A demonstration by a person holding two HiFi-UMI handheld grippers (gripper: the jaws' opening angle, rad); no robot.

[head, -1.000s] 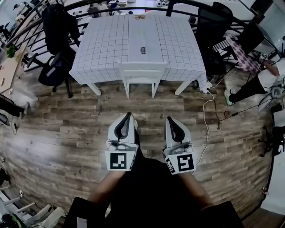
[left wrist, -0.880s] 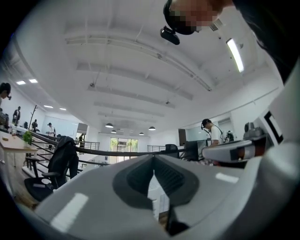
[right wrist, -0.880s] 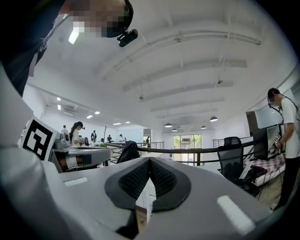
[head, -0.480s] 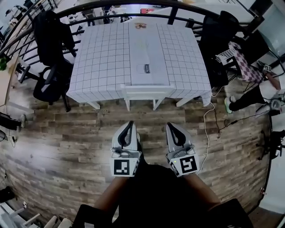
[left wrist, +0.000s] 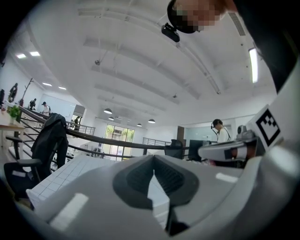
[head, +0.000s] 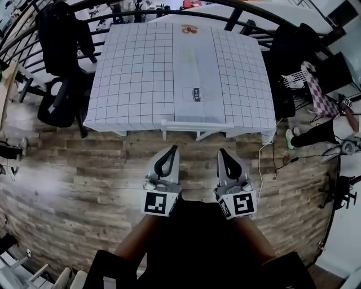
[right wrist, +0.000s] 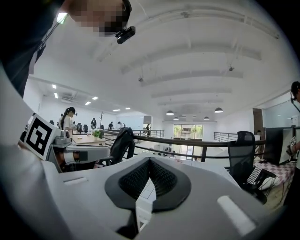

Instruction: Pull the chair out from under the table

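A white chair is tucked under the near edge of a table covered with a white grid-patterned cloth; only its top rail and upper legs show. My left gripper and right gripper are side by side just short of the chair's back, apart from it, both shut and empty. In the left gripper view the jaws meet, with the grid cloth beyond on the left. In the right gripper view the jaws are likewise closed, with a white strip of the chair seen below them.
Black office chairs stand left and right of the table. A dark railing curves behind it. A white cable trails on the wooden floor at the table's right corner. A person's legs are at the far right.
Both grippers have moved forward toward the chair together, and table and chair now sit closer in the head view. Both pairs of jaws stayed shut.
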